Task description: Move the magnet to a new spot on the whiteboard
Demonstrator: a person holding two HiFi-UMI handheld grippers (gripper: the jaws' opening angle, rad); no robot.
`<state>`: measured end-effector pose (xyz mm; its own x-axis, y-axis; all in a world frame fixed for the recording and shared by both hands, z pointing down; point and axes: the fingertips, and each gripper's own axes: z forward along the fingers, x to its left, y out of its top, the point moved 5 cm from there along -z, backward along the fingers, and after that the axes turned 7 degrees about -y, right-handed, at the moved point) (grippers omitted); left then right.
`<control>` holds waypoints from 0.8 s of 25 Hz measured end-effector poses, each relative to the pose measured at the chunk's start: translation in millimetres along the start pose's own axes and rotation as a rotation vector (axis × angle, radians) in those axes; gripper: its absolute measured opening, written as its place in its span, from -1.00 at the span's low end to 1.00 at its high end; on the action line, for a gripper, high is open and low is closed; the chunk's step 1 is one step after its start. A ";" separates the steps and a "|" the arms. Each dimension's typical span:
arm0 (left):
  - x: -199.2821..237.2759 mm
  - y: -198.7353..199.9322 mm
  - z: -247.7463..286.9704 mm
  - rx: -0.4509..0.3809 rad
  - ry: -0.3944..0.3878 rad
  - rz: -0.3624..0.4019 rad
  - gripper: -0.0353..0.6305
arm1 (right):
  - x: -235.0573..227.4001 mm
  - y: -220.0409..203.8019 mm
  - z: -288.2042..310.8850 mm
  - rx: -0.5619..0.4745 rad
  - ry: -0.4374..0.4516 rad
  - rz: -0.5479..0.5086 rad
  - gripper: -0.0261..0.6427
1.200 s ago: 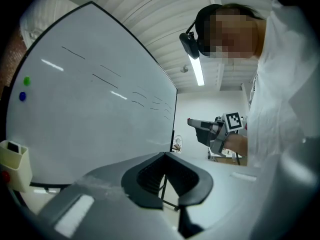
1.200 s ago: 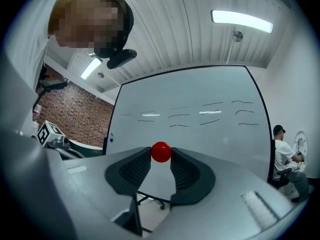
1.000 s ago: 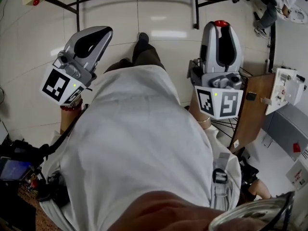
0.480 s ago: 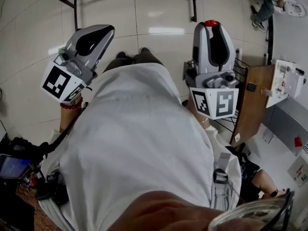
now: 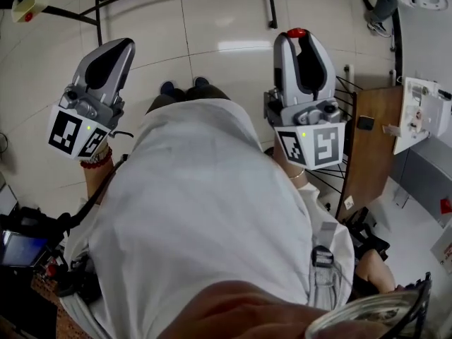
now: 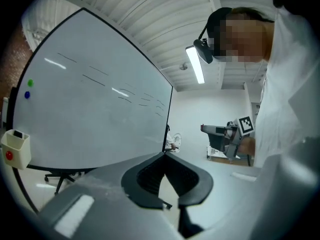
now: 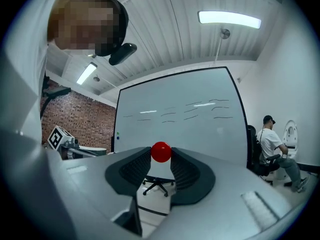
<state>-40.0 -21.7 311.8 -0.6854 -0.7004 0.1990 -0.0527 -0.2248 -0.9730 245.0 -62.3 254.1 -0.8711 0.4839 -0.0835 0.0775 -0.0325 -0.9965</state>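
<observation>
2 grippers (image 5: 121, 44) (image 5: 298, 37), 1 whiteboard (image 6: 100, 109), 1 red magnet (image 7: 161, 152).

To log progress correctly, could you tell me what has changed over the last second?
The left gripper swung left in the head view and turned more upright; the right gripper drifted slightly left. Nothing was grasped or released: the red magnet stays between the right fingers, and the left stays shut and empty.

Bright, even indoor light across 3 fisheye views.
A long white fluorescent ceiling tube (image 7: 229, 19) glows overexposed in the right gripper view, and thin streaks of glare cross the glossy white whiteboard (image 7: 180, 114). The shiny pale tiled floor (image 5: 244, 46) carries a reflected bar of light in the head view. Shadows are faint. Straight lines bow, gripper-view corners go black, and the near foreground is soft.
</observation>
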 end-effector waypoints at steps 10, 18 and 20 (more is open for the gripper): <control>16.8 -32.1 -34.2 -0.022 0.077 -0.040 -0.88 | 30.9 -35.9 16.1 0.001 0.058 0.020 -0.54; 81.6 -16.4 -91.2 -0.052 0.129 -0.020 -0.89 | 99.6 -28.8 74.7 -0.016 0.104 0.003 -0.54; 87.4 -11.6 -89.1 -0.056 0.111 -0.015 -0.89 | 107.5 -21.6 85.3 -0.028 0.120 -0.008 -0.54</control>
<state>-164.0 -19.9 330.1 -0.7600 -0.6176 0.2026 -0.1018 -0.1947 -0.9756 108.3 -84.2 265.8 -0.8074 0.5856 -0.0723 0.0858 -0.0048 -0.9963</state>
